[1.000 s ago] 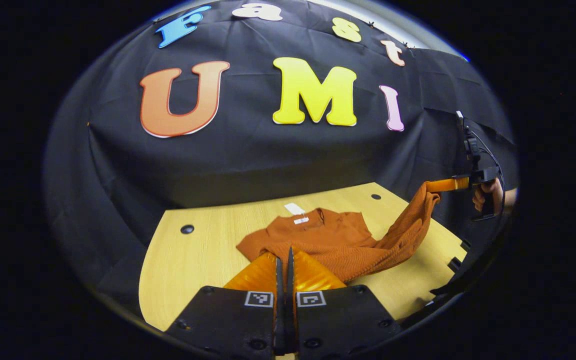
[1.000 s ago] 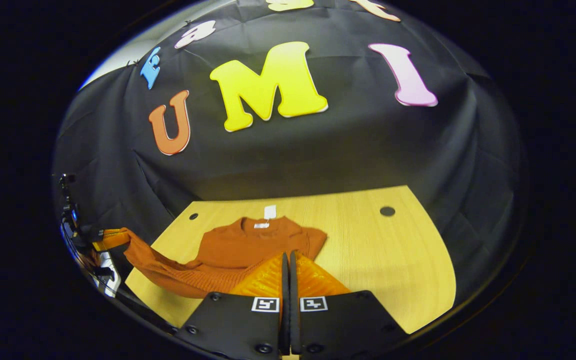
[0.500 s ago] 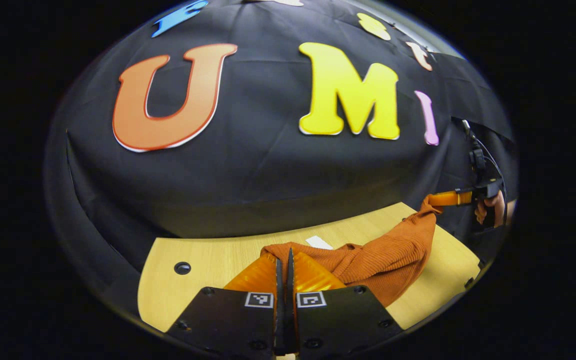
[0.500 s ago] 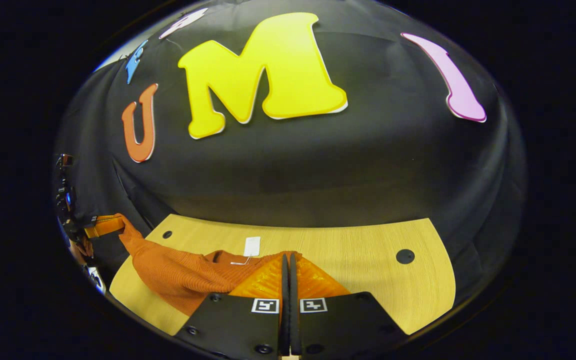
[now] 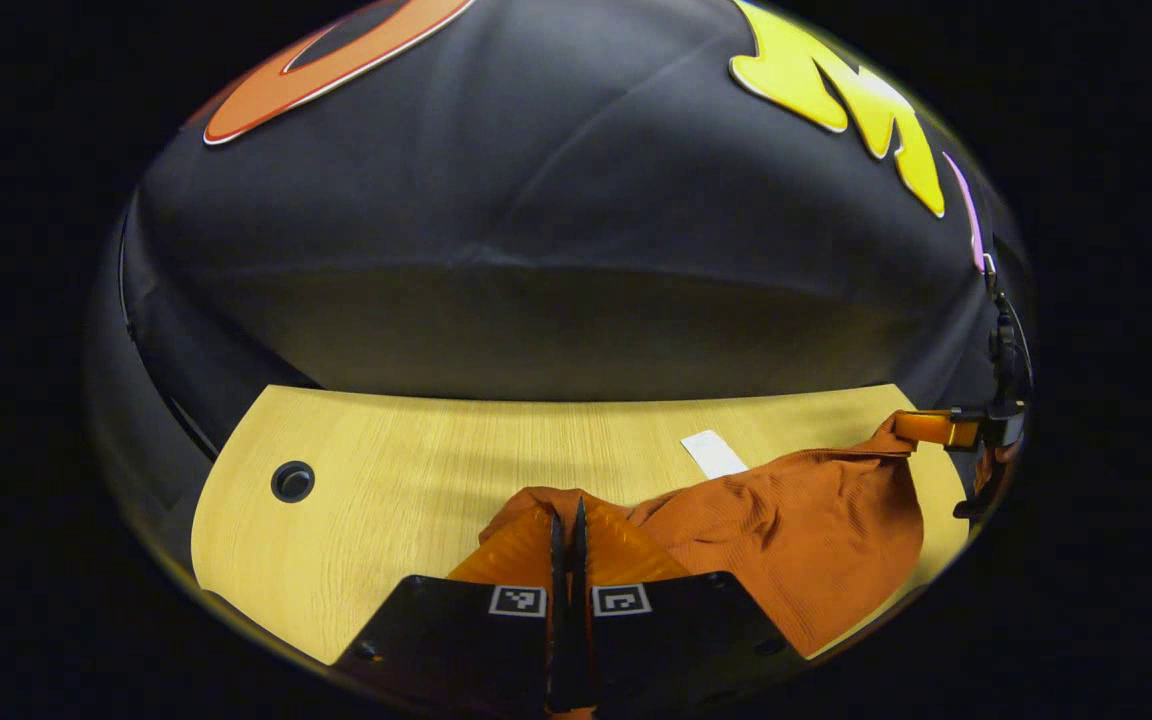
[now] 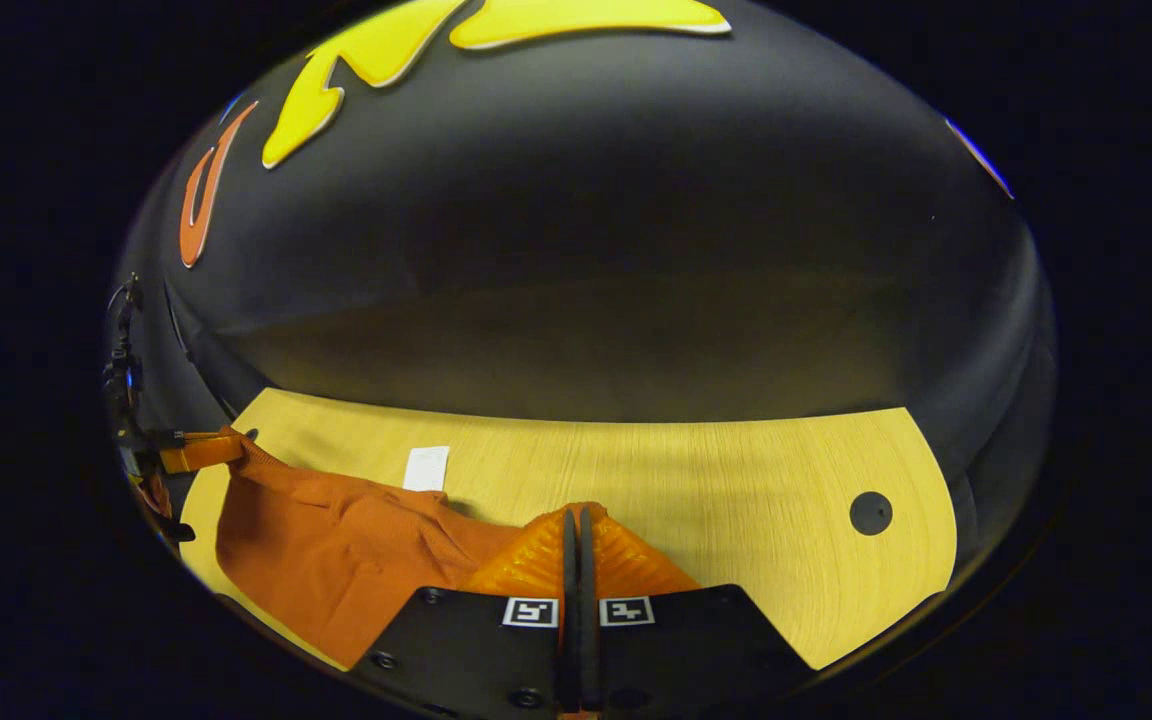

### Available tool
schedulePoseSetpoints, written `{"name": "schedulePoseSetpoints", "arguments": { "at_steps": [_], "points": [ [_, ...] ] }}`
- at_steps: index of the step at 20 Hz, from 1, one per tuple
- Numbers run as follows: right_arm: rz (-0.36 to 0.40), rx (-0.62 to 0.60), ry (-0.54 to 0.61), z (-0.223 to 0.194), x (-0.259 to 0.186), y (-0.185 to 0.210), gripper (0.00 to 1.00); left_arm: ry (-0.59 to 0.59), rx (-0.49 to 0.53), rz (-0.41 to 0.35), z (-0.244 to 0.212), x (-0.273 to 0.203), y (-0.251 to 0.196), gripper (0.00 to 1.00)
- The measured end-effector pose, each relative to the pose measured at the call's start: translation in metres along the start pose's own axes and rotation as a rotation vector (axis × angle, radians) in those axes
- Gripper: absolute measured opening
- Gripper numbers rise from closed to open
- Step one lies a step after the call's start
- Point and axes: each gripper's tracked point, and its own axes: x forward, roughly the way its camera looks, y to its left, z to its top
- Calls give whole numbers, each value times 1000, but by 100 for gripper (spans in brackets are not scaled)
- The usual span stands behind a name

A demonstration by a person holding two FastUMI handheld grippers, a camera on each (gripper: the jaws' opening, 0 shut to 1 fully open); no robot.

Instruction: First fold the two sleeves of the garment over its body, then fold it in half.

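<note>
Left gripper view: left tool (image 5: 566, 515) clamped on orange sweater (image 5: 806, 520)
Right gripper view: right tool (image 6: 579, 520) clamped on sweater hem
Worktop (image 6: 716, 480): white tag (image 6: 426, 468) lying beside sweater

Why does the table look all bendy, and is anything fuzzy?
In the left gripper view the fisheye lens bows the table edge into a curve; the sweater looks sharp, and the far right gripper at the rim is squashed small. In the right gripper view the table curves the same way, with a dim shadow along its back edge by the wall.
</note>
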Motion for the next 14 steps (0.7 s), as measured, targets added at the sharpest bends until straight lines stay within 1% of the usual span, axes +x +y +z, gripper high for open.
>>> {"name": "schedulePoseSetpoints", "arguments": {
  "at_steps": [3, 5, 6, 7, 8, 9, 10, 11, 13, 14],
  "points": [
    [-25, 16, 30, -17, 8, -3, 1, -19, -35, 31, -1, 19, 9, 4],
    [-38, 43, 49, -19, 7, -2, 2, 8, -66, 26, -12, 24, 5, 9],
    [-33, 63, 47, -17, 5, -1, 7, 16, -83, 30, -15, 23, 2, 12],
    [-36, 69, 40, -12, 1, -3, 8, 11, -97, 31, -14, 25, 1, 22],
    [-39, 73, 24, -4, -2, -5, 11, 3, -100, 35, -10, 20, 0, 41],
    [-44, 74, 5, 4, -6, -6, 17, -8, -87, 55, -8, 17, 4, 61],
    [-42, 79, -21, 12, -7, -8, 24, -16, -72, 53, -3, 12, 2, 80],
    [-45, 82, -38, 16, -13, -11, 36, -26, -55, 56, 2, 8, 1, 100],
    [-46, 81, -54, 24, -29, -15, 59, -53, -40, 63, 18, -8, -6, 100],
    [-46, 71, -43, 25, -42, -16, 70, -80, -50, 52, 30, -20, -11, 100]
  ]
}}
